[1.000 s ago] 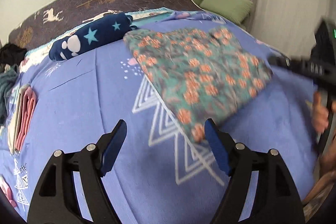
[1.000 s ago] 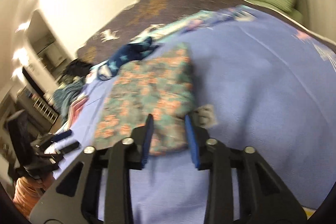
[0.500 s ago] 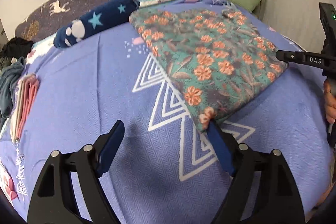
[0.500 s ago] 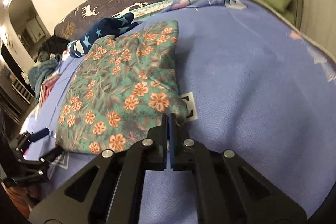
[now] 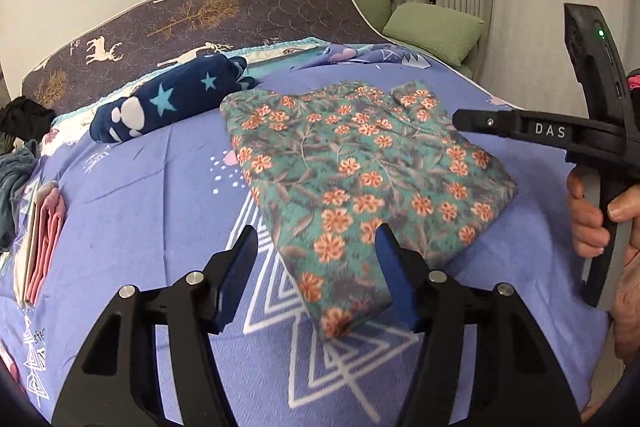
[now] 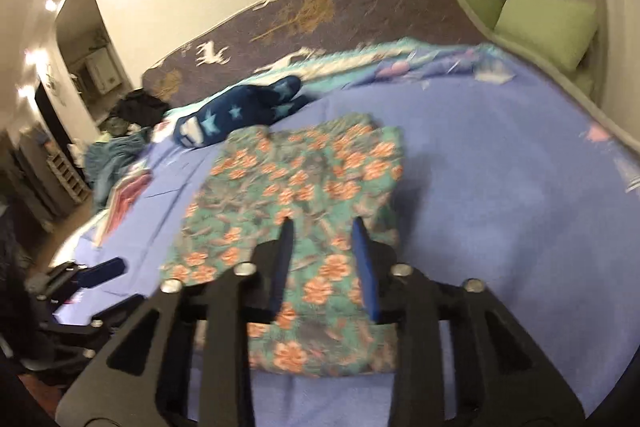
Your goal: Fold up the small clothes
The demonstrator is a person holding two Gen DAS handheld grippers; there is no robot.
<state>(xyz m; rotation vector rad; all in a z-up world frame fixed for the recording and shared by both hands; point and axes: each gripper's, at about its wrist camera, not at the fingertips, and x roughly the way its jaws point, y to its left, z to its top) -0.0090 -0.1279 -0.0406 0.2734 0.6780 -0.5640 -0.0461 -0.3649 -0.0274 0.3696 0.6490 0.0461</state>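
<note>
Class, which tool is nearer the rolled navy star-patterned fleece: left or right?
Left. The left tool sits at the floral garment's near corner, on the rolled navy star-patterned fleece's side; the right tool hovers over the garment's opposite side.

A floral garment (image 5: 360, 179) of teal cloth printed with orange flowers was laid flat on the blue bedspread (image 5: 140, 211), folded into a rough rectangle. Its layers were stacked with the edges nearly aligned, and a small fold was turned up at the far corner. In the right wrist view the same garment (image 6: 304, 187) was seen blurred, spread lengthwise away from the camera.
</note>
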